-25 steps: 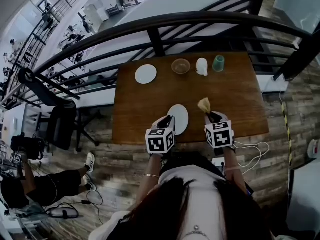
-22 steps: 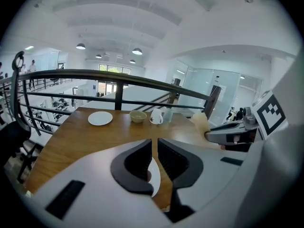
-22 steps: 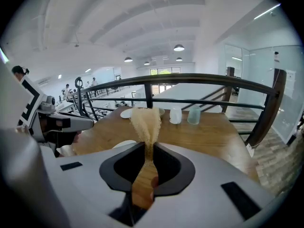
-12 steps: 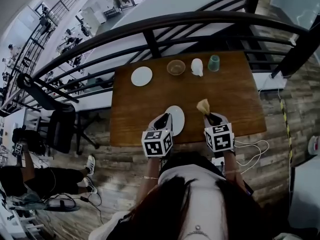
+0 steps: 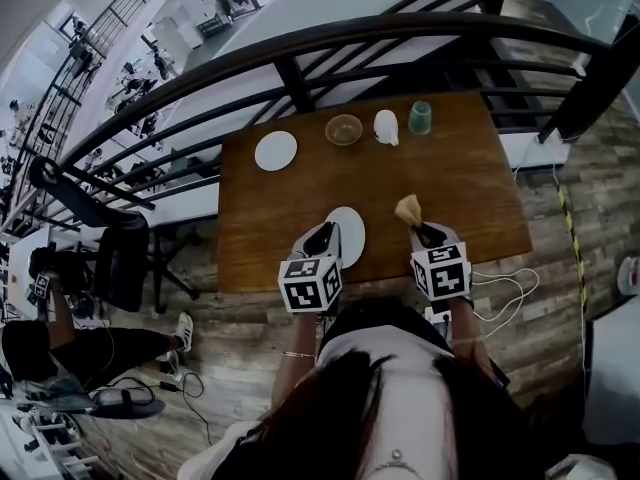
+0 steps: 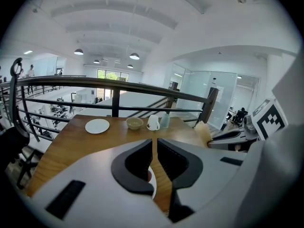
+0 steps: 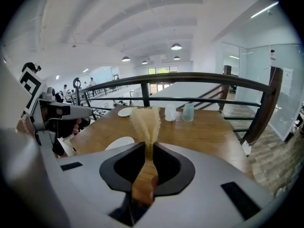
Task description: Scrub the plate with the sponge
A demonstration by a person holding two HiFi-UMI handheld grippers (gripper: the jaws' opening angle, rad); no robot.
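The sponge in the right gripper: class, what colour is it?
The sponge is pale yellow-tan, clearest in the right gripper view.

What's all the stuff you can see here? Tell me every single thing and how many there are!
table: 1, brown wood, centre of the head view
near plate: 1, white, at the table's front edge
far plate: 1, white, back left of the table
bowl: 1, tan, back of the table
white cup: 1, white, right of the bowl
green cup: 1, pale green, right of the white cup
sponge: 1, yellowish, front right, over the table
railing: 1, black, behind the table
chair: 1, black, left of the table
left gripper: 1, grey, jaws on the near plate's left rim
right gripper: 1, grey, jaws shut on the sponge
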